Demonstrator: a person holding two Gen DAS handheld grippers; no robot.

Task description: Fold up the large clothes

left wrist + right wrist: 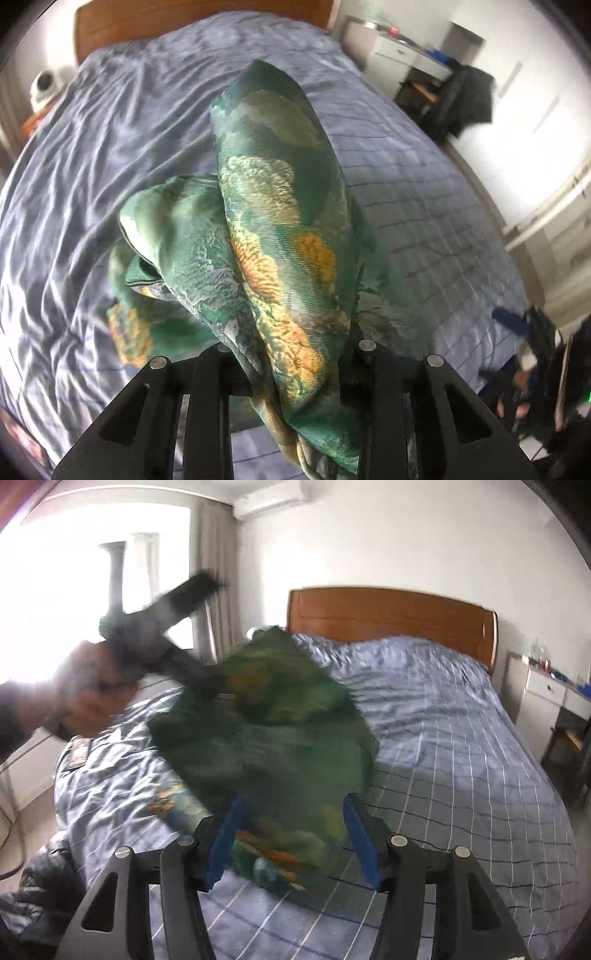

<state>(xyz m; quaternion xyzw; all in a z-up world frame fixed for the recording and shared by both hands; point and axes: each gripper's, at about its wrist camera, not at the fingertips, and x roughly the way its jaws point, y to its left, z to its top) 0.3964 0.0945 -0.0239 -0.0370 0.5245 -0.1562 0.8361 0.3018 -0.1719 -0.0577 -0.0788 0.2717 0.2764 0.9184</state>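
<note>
A large green garment with orange and pale floral print (273, 229) hangs bunched from my left gripper (295, 354), which is shut on a thick fold of it above the bed. In the right wrist view the garment (280, 716) is blurred and lifted over the bed, and my left gripper (207, 679), held by a hand, grips its upper left part. My right gripper (291, 830) is open, its blue pads (225, 838) wide apart on either side of the garment's lower edge. Whether the pads touch the cloth is unclear.
The bed (461, 738) has a rumpled blue checked cover and a wooden headboard (388, 613). A white bedside cabinet (554, 694) stands at its right. A dark jacket (40, 878) lies at the bed's near left corner. A bright window (74, 590) is on the left.
</note>
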